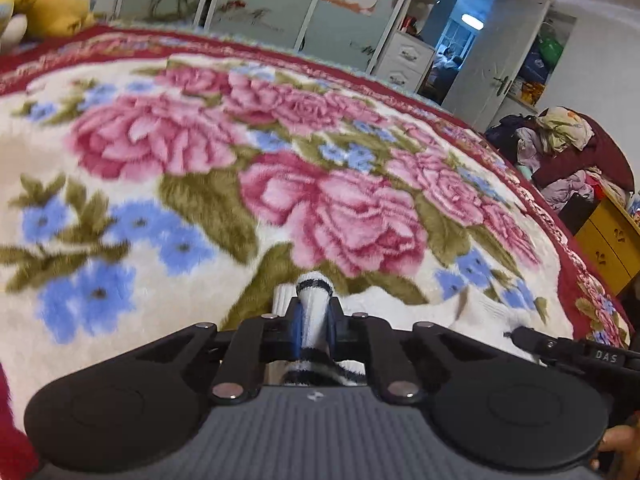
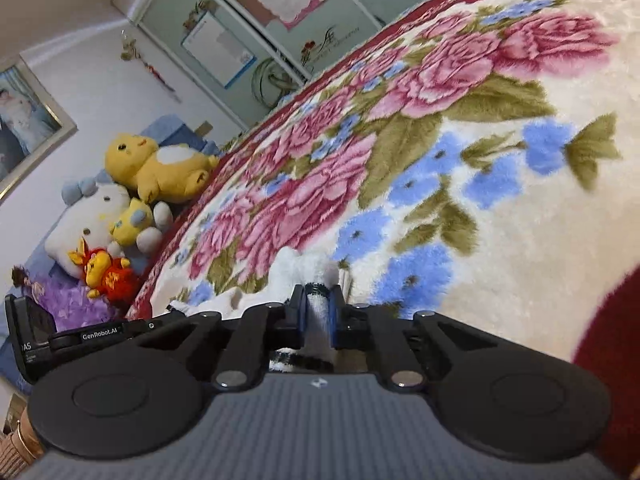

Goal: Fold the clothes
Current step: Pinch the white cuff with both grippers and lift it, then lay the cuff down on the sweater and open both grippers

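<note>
A white sock with black stripes (image 1: 314, 312) is pinched between the narrow jaws of my left gripper (image 1: 315, 304); its striped cuff pokes out past the fingertips. More white sock fabric (image 1: 480, 312) lies on the floral blanket (image 1: 200, 160) to the right. The tip of the other gripper (image 1: 560, 346) shows at the right edge. In the right wrist view my right gripper (image 2: 318, 300) is shut on a white sock with black stripes (image 2: 318, 310), and white fabric (image 2: 288, 268) bunches just ahead of it. The left gripper's body (image 2: 80, 336) shows at the left.
The blanket with pink roses and a red border covers the bed. Plush toys (image 2: 120, 200) sit at the head of the bed. Wardrobe doors (image 1: 280, 8) stand beyond the bed; a heap of clothes (image 1: 560, 152) and a yellow cabinet (image 1: 608, 240) lie at the right.
</note>
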Demonstrator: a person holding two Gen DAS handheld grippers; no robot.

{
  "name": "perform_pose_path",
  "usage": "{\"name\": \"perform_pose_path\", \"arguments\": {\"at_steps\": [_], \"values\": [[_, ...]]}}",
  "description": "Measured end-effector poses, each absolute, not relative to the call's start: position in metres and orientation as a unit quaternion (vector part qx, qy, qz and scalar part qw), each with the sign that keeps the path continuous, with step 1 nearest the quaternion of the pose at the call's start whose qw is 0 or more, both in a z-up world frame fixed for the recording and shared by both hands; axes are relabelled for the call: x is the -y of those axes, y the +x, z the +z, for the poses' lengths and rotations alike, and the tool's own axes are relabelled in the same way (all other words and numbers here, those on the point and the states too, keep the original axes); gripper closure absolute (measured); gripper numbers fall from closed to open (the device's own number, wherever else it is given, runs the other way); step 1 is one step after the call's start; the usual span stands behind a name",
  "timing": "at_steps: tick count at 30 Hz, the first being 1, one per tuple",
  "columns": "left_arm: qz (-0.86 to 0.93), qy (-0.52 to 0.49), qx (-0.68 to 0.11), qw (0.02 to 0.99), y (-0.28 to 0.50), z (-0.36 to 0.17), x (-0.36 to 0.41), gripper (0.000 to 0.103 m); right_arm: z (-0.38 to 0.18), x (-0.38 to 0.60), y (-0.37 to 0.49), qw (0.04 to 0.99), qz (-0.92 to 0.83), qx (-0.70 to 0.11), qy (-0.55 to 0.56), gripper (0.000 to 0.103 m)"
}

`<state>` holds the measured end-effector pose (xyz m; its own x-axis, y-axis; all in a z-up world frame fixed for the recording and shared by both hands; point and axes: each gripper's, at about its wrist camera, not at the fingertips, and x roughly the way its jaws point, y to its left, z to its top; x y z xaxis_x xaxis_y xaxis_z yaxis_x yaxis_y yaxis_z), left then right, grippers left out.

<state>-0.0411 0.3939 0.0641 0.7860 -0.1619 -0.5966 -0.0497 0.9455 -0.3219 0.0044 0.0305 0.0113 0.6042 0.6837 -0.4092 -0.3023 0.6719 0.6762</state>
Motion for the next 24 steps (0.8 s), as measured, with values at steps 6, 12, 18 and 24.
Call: {"name": "perform_pose_path", "arguments": {"at_steps": [6,12,18,24], "values": [[-0.019,-0.14,-0.365,0.92,-0.012,0.049,-0.393,0.089,0.014,-0.035,0.005,0.859,0.281,-0.338,0.262,0.094],[0.032,-0.258,-0.325,0.91,-0.03,0.036,-0.43,0.046,-0.007,-0.026,0.003,0.843,0.262,-0.369,0.291,0.083],[0.044,-0.253,-0.245,0.935,-0.062,0.076,-0.435,0.048,0.022,-0.004,-0.024,0.851,0.263,-0.303,0.34,0.066],[-0.054,-0.108,-0.334,0.935,-0.042,0.062,-0.377,0.052,0.023,-0.057,-0.038,0.804,0.361,-0.359,0.308,0.066]]}}
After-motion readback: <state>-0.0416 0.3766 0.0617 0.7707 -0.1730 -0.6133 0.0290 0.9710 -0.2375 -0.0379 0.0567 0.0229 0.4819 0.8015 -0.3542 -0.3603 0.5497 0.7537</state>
